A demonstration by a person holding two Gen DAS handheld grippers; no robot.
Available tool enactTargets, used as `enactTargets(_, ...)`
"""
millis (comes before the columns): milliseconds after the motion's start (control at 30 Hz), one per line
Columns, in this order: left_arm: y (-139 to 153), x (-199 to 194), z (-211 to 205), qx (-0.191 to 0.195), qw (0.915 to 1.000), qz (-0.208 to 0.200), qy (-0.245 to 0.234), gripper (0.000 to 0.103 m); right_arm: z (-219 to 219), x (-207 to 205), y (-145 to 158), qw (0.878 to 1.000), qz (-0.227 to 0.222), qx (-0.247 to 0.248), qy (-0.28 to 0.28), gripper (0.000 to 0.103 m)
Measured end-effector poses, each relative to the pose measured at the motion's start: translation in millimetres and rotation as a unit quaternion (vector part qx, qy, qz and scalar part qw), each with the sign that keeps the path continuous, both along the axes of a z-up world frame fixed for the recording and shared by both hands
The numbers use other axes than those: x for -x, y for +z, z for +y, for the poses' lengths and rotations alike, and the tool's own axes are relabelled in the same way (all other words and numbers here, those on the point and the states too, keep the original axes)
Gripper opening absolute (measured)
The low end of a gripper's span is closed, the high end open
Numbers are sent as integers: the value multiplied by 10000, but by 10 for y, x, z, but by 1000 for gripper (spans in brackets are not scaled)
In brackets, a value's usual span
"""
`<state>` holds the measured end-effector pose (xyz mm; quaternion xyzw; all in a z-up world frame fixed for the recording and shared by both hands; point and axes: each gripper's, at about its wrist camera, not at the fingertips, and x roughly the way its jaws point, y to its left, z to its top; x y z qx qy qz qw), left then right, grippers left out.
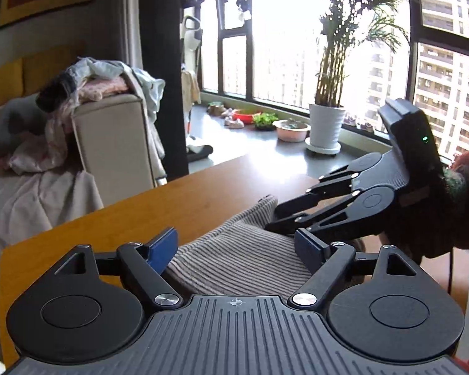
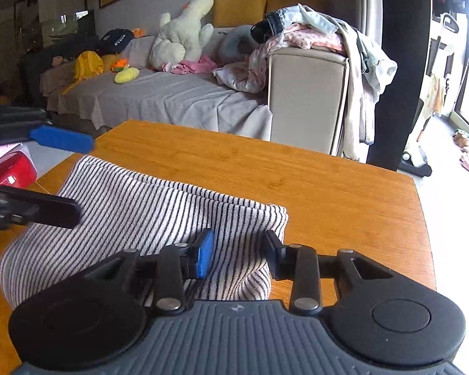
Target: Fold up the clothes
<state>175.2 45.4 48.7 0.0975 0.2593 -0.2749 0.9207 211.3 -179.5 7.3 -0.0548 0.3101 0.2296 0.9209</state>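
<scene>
Right wrist view: my right gripper (image 2: 237,251) half-spread over striped garment (image 2: 140,212), pinching nothing; garment folded on table (image 2: 328,181), long axis leftward; left gripper (image 1: 234,247) spread wide.

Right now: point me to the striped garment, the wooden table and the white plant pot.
striped garment (image 2: 134,206): right wrist view, middle of the flat striped cloth.
wooden table (image 2: 328,184): right wrist view, bare top beyond the cloth.
white plant pot (image 1: 326,123): left wrist view, pot's side wall.
</scene>
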Motion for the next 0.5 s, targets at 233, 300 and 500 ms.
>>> enactTargets(233, -329, -266, 217, 498, 9955, 703, 396, 84, -462, 492, 153, 9912, 475, -1050, -644, 82)
enactTargets(300, -365, -286, 245, 583, 9946, 735, 453, 88, -548, 591, 30, 9779, 1127, -1596, -744, 86)
enactTargets(500, -513, -439, 460, 1364, 9800, 1317, 607, 93, -354, 617, -343, 9437, 2136, -2375, -863, 86)
